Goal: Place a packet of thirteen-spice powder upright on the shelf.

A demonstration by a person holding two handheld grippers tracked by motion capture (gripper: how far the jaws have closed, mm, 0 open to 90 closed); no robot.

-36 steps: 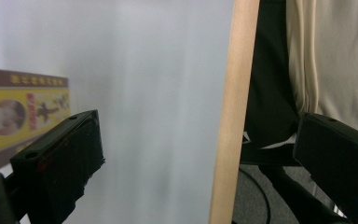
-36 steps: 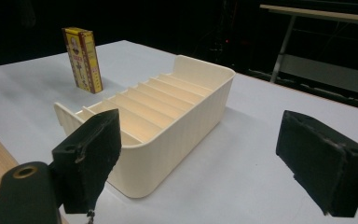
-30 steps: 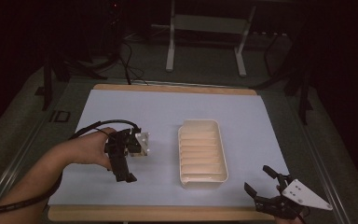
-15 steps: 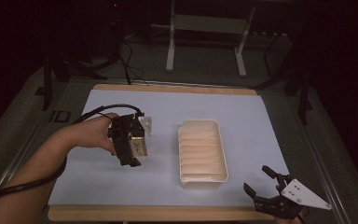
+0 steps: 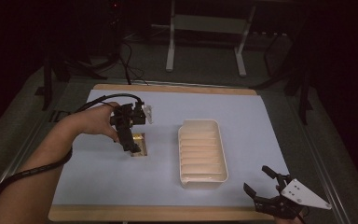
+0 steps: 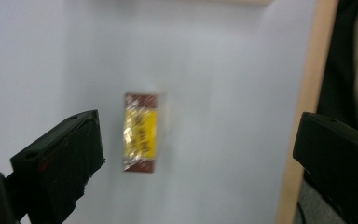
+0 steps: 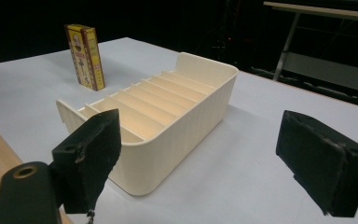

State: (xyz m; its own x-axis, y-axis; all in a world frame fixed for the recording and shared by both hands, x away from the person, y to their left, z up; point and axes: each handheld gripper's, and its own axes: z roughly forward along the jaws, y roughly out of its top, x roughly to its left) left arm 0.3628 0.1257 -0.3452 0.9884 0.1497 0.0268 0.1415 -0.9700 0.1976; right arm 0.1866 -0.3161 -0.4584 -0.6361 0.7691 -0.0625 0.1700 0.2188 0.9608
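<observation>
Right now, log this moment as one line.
left hand-held gripper: open, above box | right hand-held gripper: open, idle | tray: empty

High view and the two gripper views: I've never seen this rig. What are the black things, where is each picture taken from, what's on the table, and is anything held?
There is no robot. A person holds a hand tool with two black fingers in each hand. The high view looks down from above. The other two cameras ride on the tools and look out between their fingers. On the table's pale sheet are a cream tray with dividers and a small yellow box. The left gripper hangs open over the box. The right gripper is open near the tray. Nothing is held.
</observation>
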